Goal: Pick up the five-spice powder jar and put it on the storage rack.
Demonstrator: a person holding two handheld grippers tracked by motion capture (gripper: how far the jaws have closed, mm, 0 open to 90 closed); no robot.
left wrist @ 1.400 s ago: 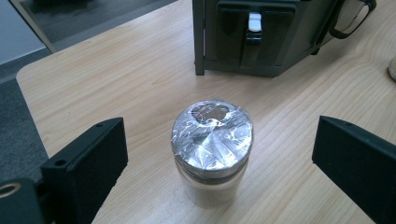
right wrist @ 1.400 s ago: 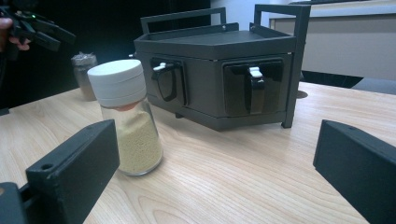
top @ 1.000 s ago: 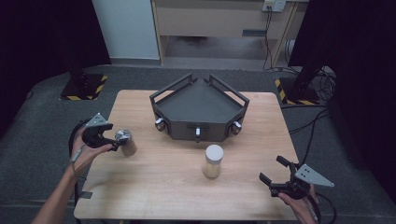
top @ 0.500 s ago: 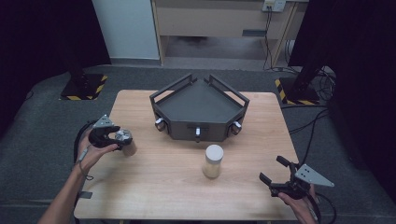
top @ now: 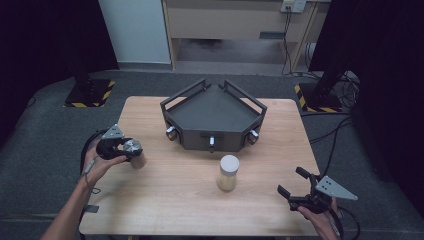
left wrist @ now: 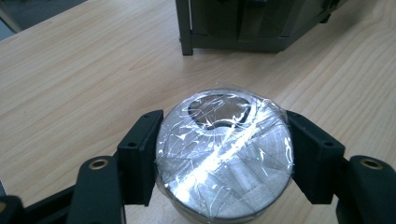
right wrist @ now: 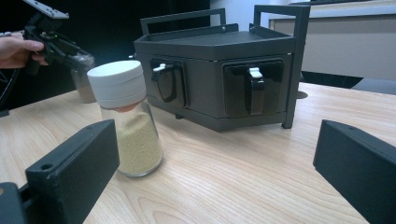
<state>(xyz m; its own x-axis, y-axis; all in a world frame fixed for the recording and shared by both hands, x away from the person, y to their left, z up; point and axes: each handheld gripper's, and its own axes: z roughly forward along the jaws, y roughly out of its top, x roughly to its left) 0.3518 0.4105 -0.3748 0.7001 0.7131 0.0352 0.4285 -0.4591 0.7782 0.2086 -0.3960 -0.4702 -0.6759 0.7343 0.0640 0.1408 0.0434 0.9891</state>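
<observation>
Foil-topped jar (left wrist: 224, 154) pinched at the table's left.
Left gripper (top: 121, 148) clamps its lid to lift it; right gripper (top: 300, 188) waits near, jaws spread, facing the white-capped jar (top: 228, 172).

A wooden table (top: 165, 200) bears a dark cornered box (top: 212, 117) and two jars (top: 228, 173).

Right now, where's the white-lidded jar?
In the high view the white-lidded jar stands upright on the table, right of centre, just in front of the dark tray box, untouched.
</observation>
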